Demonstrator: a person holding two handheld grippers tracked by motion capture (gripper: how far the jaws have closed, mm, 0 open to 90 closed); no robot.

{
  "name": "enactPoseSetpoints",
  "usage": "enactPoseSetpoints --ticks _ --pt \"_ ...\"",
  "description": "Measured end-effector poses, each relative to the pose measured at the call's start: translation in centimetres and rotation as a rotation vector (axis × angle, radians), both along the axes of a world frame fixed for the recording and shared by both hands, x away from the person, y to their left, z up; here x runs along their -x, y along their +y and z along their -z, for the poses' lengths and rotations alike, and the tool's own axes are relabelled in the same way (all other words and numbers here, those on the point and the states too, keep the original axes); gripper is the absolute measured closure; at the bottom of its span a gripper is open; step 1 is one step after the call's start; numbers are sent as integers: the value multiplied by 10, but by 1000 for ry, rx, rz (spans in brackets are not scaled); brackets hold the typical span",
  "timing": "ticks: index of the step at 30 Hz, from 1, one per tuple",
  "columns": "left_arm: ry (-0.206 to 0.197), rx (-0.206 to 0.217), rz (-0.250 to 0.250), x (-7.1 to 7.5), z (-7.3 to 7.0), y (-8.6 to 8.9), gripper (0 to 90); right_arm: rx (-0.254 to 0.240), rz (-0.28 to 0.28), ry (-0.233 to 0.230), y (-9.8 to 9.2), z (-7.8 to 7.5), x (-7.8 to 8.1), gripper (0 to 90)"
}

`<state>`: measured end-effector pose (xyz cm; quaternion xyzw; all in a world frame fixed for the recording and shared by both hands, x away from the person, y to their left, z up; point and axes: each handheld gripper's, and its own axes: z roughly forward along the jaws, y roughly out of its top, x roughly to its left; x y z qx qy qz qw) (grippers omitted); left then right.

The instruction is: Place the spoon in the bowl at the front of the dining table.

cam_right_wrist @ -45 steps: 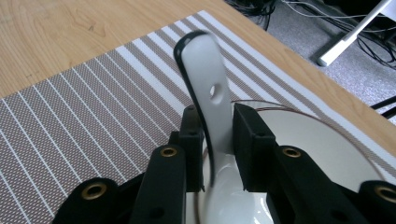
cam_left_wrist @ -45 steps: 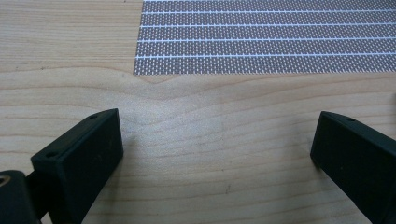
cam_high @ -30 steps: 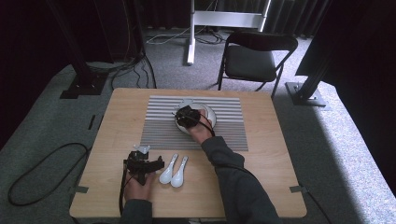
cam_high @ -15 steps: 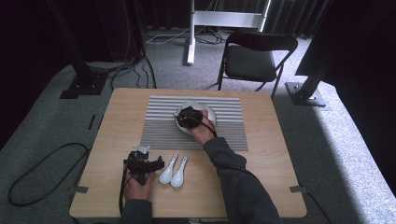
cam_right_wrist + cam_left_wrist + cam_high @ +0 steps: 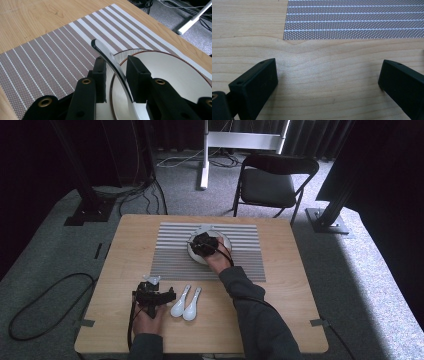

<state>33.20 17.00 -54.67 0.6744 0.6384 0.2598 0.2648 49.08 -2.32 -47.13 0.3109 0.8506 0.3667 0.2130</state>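
Little has moved since the earlier high views: both hands sit where they were, and only the right gripper's (image 5: 204, 243) jaws have shifted, opening a touch and then just closing in again around the white ceramic spoon handle (image 5: 110, 62) that stands between them. In the right gripper view the handle passes between the two black jaws as a narrow curved strip; its dark-edged tip points toward eleven o'clock and its long axis runs from there down to five o'clock, tilted over the round white bowl with a thin brown rim line (image 5: 175, 75). The left jaw lies against the handle, the right jaw sits just beside it, and whether both pads press on it cannot be told. The bowl rests on the grey and white striped woven placemat (image 5: 170, 255), which lies at the middle of the pale wooden table (image 5: 295, 285). In the high view the bowl is at about twelve o'clock from the table's centre, under the right gripper. At about seven o'clock, near the table's near edge, the left gripper (image 5: 152, 295) rests on the wood with its jaws spread wide and nothing between them, as the left gripper view confirms. Just beside it, at its three o'clock, lie two white ceramic soup spoons (image 5: 185, 302), side by side, their handles pointing toward one o'clock.
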Motion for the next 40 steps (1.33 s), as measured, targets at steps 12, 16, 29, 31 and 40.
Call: enactPoseSetpoints --ticks 12,16,29,31,40 --pt "1 2 -1 0 0 0 27 -35 -31 -10 -16 -3 14 543" --pt "1 1 0 0 0 0 27 -55 -28 -18 -26 -6 20 515" --pt "1 0 1 0 0 0 27 -159 11 -32 -64 -7 50 488" --pt "2 0 1 0 0 0 26 -169 10 -39 -65 -10 51 487" --pt "2 -1 1 0 0 0 27 -229 41 -37 -95 -5 70 453"
